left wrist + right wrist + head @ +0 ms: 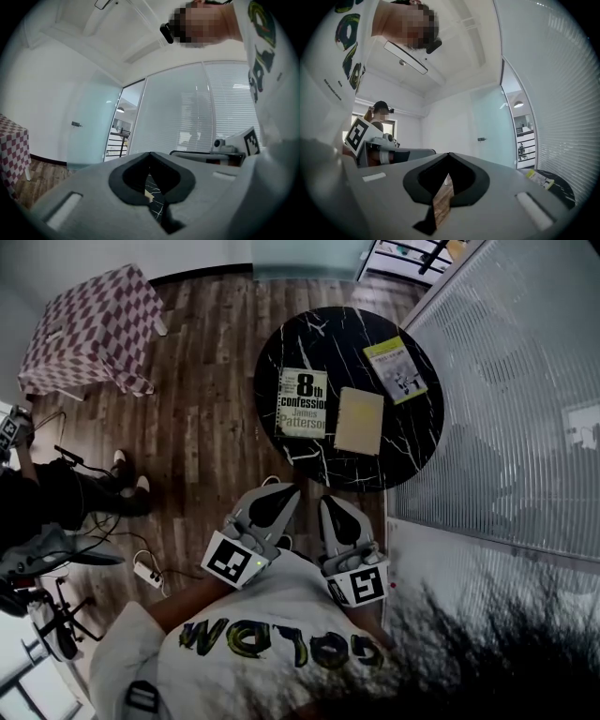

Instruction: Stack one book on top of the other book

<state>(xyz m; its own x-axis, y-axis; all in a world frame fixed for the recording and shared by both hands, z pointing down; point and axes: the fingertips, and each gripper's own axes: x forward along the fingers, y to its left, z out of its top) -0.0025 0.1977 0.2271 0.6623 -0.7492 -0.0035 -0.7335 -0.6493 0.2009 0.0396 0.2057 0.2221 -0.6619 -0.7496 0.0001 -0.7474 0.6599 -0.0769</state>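
Note:
On a round black marble table (309,334) lie three books. A white one printed "8th confession" (303,402) is at the table's left. Close beside it to the right lies a plain tan book (360,420), and a yellow-green book (396,368) rests farther back right. That yellow-green book (540,178) also shows in the right gripper view. My left gripper (287,490) and right gripper (329,503) are side by side short of the table's near edge, pointing at it. Both are shut and hold nothing. A strip of the marble top (153,197) shows under the left gripper's jaws.
A table with a checked cloth (89,329) stands at the far left. A glass wall with blinds (525,409) runs along the right, close to the round table. Cables and a power strip (148,571) lie on the wooden floor, near a person (56,498) at the left edge.

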